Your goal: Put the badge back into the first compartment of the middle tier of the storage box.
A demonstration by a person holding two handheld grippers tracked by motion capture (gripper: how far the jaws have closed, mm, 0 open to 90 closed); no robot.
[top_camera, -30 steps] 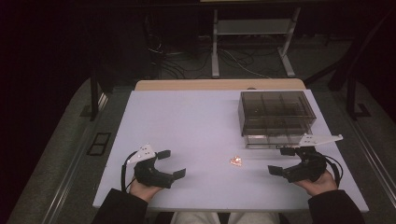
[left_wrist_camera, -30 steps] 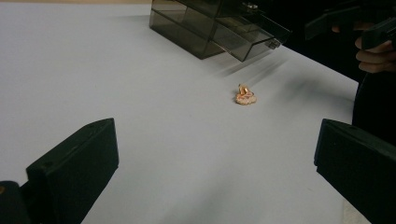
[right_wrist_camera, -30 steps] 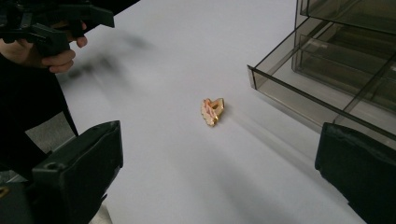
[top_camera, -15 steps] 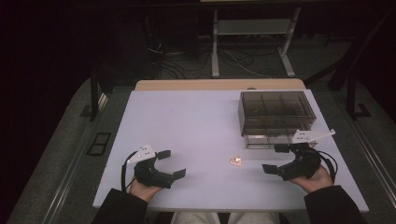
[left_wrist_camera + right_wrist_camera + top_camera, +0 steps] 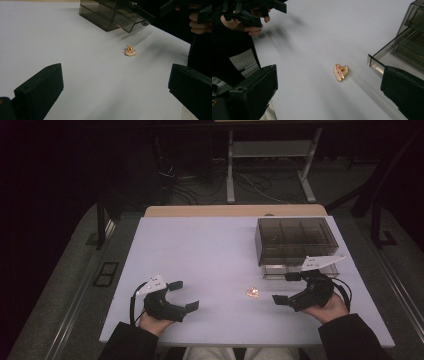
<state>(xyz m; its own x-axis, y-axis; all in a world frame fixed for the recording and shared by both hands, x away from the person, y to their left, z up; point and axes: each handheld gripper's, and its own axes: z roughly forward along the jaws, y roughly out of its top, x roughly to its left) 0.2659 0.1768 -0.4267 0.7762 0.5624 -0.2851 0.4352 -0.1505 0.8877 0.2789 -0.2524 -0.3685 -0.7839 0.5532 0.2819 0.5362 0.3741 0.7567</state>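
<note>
High view sits above my side, looking forward and down over the whole table [image 5: 210, 250], while my two gripper cams ride low and close to the surface, facing inward from opposite sides, both sharing the small gold piece [image 5: 130, 51] and the smoked drawer box [image 5: 412, 37].
</note>
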